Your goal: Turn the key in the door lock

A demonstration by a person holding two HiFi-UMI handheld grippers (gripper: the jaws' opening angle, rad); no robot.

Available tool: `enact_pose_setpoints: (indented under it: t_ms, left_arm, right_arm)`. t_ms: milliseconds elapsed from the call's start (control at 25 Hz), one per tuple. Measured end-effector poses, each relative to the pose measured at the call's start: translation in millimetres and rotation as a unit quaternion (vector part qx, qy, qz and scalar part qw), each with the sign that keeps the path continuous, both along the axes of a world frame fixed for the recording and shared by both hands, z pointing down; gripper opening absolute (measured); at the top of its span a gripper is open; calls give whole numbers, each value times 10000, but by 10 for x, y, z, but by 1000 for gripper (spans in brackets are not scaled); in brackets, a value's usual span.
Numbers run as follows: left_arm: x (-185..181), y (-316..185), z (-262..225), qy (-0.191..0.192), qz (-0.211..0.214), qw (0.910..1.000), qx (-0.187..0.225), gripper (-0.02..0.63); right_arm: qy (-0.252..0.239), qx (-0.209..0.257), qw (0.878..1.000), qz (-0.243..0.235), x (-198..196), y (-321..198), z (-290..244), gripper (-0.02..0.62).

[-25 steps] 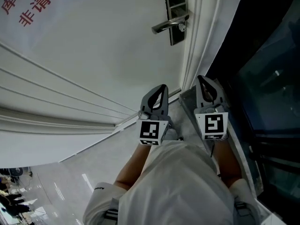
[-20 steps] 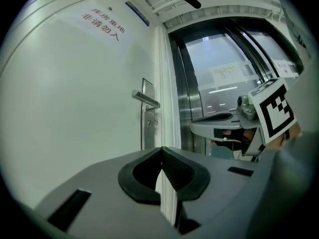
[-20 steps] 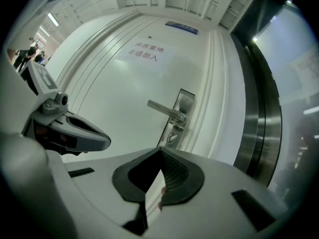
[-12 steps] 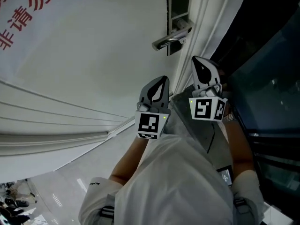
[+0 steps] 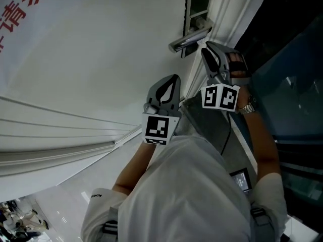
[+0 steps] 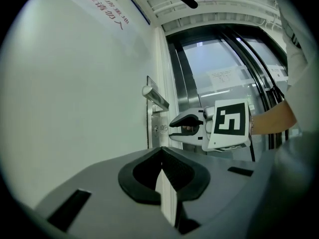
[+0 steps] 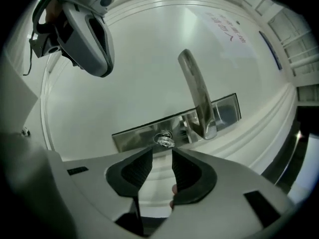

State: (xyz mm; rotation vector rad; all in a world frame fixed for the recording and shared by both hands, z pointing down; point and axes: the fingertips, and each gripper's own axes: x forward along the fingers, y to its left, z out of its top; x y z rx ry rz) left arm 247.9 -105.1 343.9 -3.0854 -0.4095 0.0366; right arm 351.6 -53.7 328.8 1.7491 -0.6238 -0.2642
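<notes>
One key (image 7: 164, 141) in the lock, right claw (image 7: 161, 156) just short of it.
The key sits in the lock plate (image 7: 137, 132) beside the lever handle (image 7: 197, 93), just ahead of the right claw, whose jaws have just been opening and stand spread with nothing between them. The left claw (image 6: 161, 152) is pressed together, well back. Closing off-centre could pinch only the key's edge, so it slips on the turn.

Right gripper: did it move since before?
Yes. The right gripper has gone up the picture toward the door handle, now beside it. Its jaws have just been opening, with nothing between them; the key sits just ahead.
</notes>
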Motion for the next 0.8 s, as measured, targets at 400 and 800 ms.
enact_pose_setpoints:
  t_ms: [400,800]
  left_arm:
    - [79,23,32,-27,36,10000,24,9]
    - [118,-132,45,-53,-259,9996,-10,9]
  right_arm:
    - [584,-318,9976,-217,86,-195,-50,141]
    - [666,82,9976,-165,174,-235,-78,123]
